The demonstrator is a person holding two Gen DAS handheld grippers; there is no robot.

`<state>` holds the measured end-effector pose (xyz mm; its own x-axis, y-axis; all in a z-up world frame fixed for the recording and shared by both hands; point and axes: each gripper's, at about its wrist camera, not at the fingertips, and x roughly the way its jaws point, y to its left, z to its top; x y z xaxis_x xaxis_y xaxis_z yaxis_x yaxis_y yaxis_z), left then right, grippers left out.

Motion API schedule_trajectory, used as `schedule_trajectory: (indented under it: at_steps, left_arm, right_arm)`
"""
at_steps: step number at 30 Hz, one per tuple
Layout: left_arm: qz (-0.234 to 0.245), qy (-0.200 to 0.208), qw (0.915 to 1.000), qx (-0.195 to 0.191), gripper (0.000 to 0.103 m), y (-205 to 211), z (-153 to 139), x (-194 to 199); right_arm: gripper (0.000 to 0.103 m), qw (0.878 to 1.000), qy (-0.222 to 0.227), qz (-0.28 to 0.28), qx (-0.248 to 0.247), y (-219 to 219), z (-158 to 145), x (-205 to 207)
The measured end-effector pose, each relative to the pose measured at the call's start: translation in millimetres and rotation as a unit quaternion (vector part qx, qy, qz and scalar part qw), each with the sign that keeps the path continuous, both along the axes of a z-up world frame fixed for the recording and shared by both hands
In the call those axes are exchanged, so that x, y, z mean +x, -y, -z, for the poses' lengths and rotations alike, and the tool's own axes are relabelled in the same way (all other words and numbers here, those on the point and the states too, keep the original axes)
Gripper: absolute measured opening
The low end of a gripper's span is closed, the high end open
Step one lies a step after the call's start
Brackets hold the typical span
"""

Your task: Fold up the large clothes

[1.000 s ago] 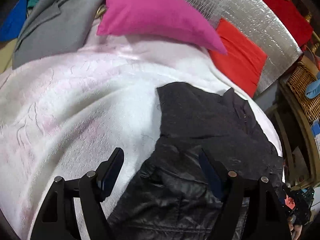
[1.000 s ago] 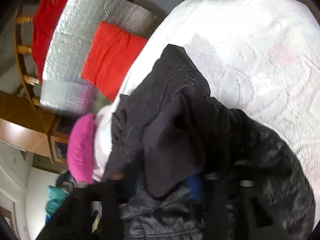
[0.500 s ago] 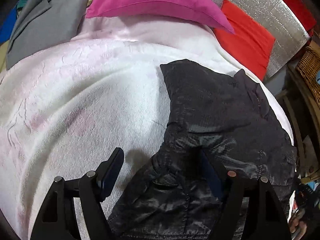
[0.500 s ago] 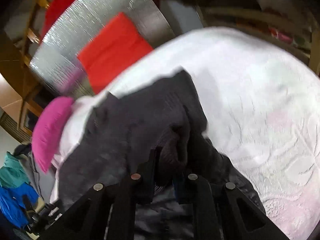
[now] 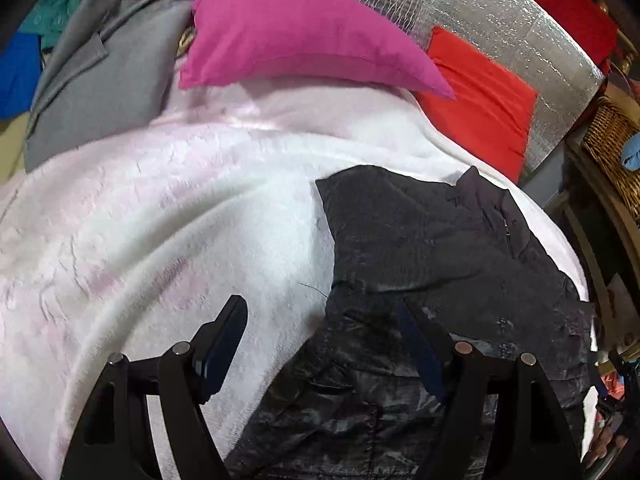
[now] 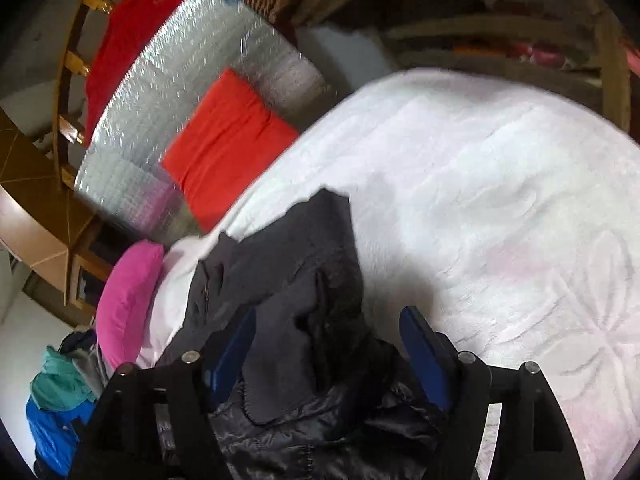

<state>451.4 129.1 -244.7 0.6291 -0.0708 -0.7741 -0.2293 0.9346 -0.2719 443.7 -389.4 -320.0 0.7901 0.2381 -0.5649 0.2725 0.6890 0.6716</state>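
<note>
A black quilted jacket [image 5: 432, 272] lies partly folded on a white and pale pink fleece blanket [image 5: 180, 220], at the bed's right side in the left wrist view. My left gripper [image 5: 322, 320] hovers open over the jacket's left edge, its right finger above the dark cloth, its left finger above the blanket. In the right wrist view the jacket [image 6: 304, 280] runs up between the fingers of my right gripper [image 6: 328, 330]. Those jaws are opening, and the pads stand clear of the cloth on both sides.
A magenta pillow [image 5: 304, 36] and a red cushion [image 5: 480, 96] rest against a silver quilted headboard [image 5: 500, 20]. Grey, teal and blue clothes [image 5: 92, 76] are piled at the far left. A wicker basket [image 5: 612, 148] stands beside the bed on the right.
My right gripper, shut on a fold of the jacket half a second ago, has let go and drawn back a little; the fold now lies loose. The left gripper stays open and has barely shifted.
</note>
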Motion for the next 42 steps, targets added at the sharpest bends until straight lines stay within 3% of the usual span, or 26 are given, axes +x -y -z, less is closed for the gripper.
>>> schedule_trajectory:
  at_steps: [5,10,12,13,16,19,26,30,32,34,38,42]
  left_arm:
    - [0.005,-0.028,0.9995,-0.017,0.077,-2.6,13.2,5.8]
    - [0.027,-0.04,0.9977,-0.048,0.077,4.6,24.6,9.5]
    - [0.041,-0.032,0.9971,-0.055,0.062,10.4,24.2,8.3]
    - [0.046,-0.034,0.9973,-0.045,0.06,15.1,23.8,8.0]
    - [0.05,-0.021,0.9985,-0.007,0.048,23.9,19.6,5.5]
    - [0.053,-0.014,0.9985,0.009,0.043,27.9,16.7,4.2]
    - [0.048,0.001,0.9988,0.005,0.031,23.8,8.0,-0.1]
    - [0.049,-0.009,0.9988,0.007,0.034,24.1,10.7,2.3]
    - [0.046,-0.029,0.9985,0.007,0.049,24.2,15.9,5.3]
    - [0.041,-0.051,0.9979,-0.003,0.062,21.5,22.2,7.5]
    - [0.032,-0.066,0.9962,-0.047,0.069,12.5,27.7,8.2]
    - [0.029,-0.078,0.993,-0.085,0.069,5.9,28.6,6.1]
  right_arm:
    - [0.077,0.999,-0.038,-0.032,0.0,-6.7,23.4,17.9]
    - [0.077,0.999,-0.032,-0.033,-0.012,-12.1,24.3,14.7]
    - [0.075,0.999,-0.033,-0.036,-0.021,-15.3,24.7,14.1]
    - [0.074,0.998,-0.034,-0.037,-0.028,-17.9,24.9,13.7]
    - [0.052,0.998,-0.034,-0.041,-0.046,-26.5,24.6,18.6]
    - [0.041,0.996,-0.03,-0.038,-0.074,-36.0,18.4,15.1]
    - [0.031,0.993,0.051,-0.016,-0.101,-46.1,-18.8,-5.9]
    - [0.031,0.994,0.011,-0.017,-0.106,-46.5,-4.9,5.6]
    - [0.031,0.996,-0.021,-0.02,-0.082,-39.4,9.9,13.0]
    - [0.031,0.998,-0.022,-0.021,-0.057,-33.0,12.0,12.5]
    - [0.035,0.999,-0.024,-0.026,-0.039,-29.4,10.8,7.5]
    - [0.037,0.999,-0.031,-0.024,-0.009,-19.4,8.4,-1.5]
